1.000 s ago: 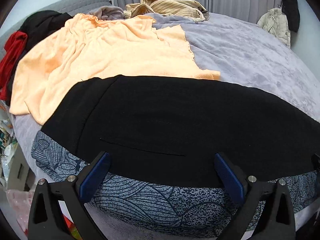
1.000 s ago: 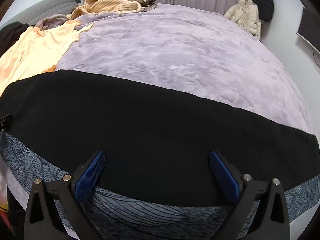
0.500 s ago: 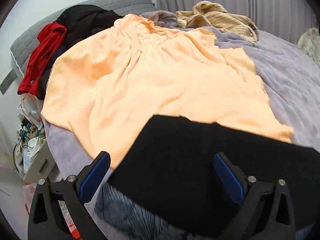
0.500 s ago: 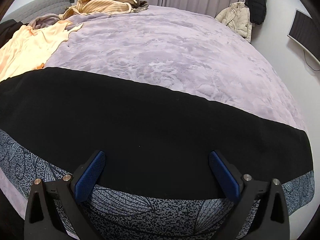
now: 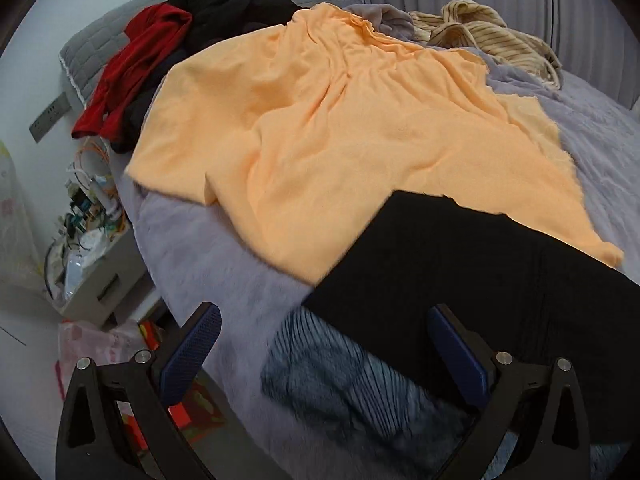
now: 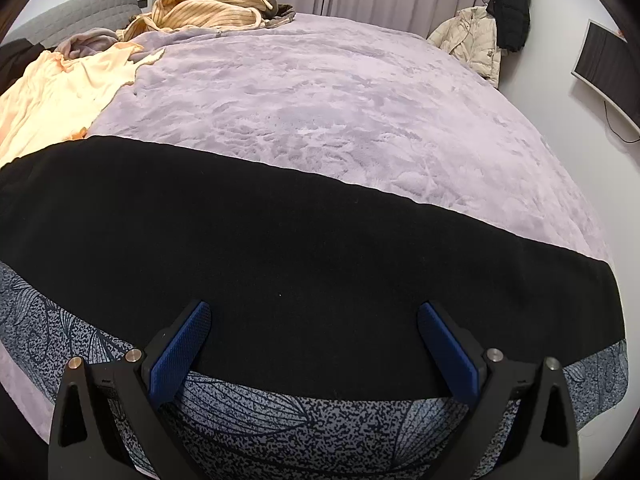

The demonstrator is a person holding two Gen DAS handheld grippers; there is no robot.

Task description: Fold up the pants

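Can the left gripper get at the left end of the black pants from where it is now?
Probably yes. The left gripper is open and empty just short of the black pants, whose end lies flat, overlapping the orange cloth and patterned fabric. Nothing lies on top of it.

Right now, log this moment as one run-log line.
left gripper: open, over pants' end | right gripper: open, over black pants | pants flat on patterned cloth

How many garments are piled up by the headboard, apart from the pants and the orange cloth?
4 visible: red garment at the left, black one beside it, grey one behind the orange cloth, striped tan one at right. More may lie underneath.
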